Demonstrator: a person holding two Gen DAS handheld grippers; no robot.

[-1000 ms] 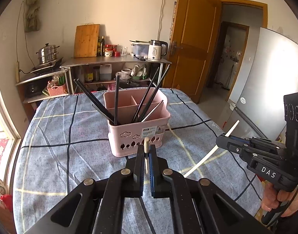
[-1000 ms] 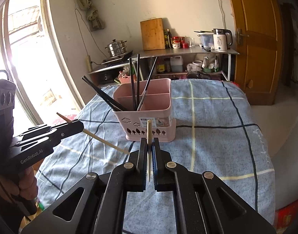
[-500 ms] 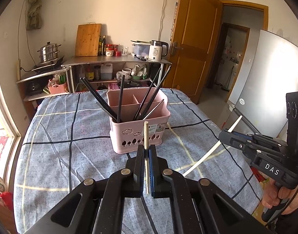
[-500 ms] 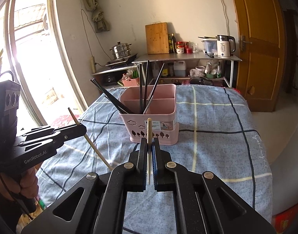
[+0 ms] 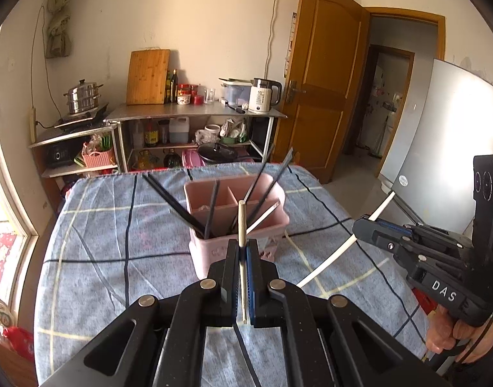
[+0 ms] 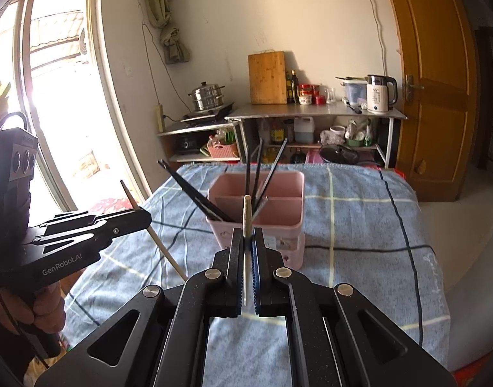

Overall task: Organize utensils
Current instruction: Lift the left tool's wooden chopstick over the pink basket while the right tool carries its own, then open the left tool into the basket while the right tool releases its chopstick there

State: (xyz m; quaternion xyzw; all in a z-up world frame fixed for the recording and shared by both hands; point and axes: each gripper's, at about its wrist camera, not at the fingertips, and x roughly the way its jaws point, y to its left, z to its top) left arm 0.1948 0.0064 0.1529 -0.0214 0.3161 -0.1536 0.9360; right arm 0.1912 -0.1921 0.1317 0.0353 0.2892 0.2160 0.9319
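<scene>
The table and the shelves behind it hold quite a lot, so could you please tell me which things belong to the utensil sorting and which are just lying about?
Part of the job:
- pink caddy
- black chopsticks standing in it
- pale chopstick in the left gripper
- pale chopstick in the right gripper

Just lying about:
- cutting board
- steamer pot
- kettle
- small pink basket

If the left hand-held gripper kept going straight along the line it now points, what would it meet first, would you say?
Most likely the pink utensil caddy directly ahead. The left hand-held gripper, shut on a pale chopstick, points at its near wall; the chopstick tip would probably arrive first, though depth is unclear.
</scene>
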